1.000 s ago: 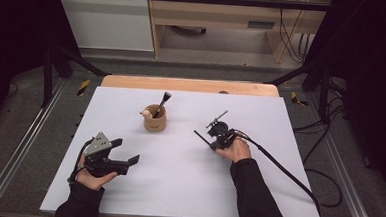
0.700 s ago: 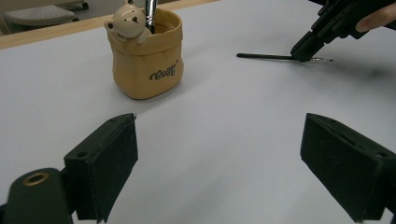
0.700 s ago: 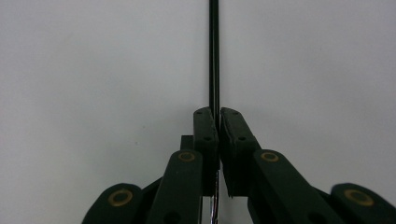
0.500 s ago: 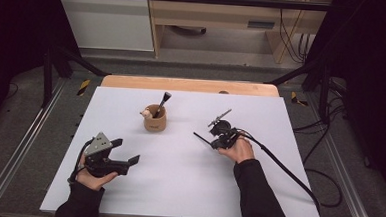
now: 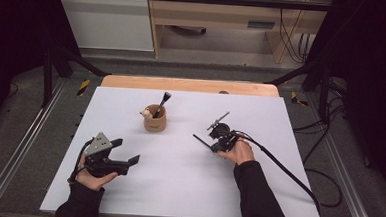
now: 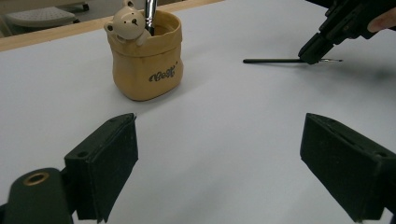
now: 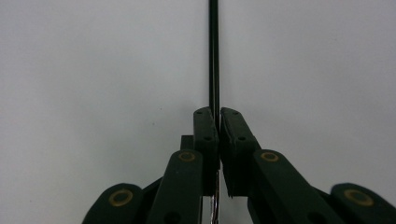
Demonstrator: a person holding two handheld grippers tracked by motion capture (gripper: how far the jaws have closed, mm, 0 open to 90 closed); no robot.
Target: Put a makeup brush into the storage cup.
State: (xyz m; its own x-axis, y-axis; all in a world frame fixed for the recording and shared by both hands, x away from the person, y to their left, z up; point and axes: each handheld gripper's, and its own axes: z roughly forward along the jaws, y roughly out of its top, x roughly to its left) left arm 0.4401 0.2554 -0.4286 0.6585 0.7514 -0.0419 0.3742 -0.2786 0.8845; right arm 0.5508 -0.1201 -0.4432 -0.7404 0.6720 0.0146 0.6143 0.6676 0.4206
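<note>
In the high view, the right hand-held gripper is seen clamped on a thin black brush just above the white table, well right of the tan bear pot, where another brush already stands. In the left gripper view, the left hand-held gripper is seen wide apart and empty, facing the pot. In the right gripper view, the handle is pinched centrally; it is best lifted level, then tilted upright over the pot's mouth
</note>
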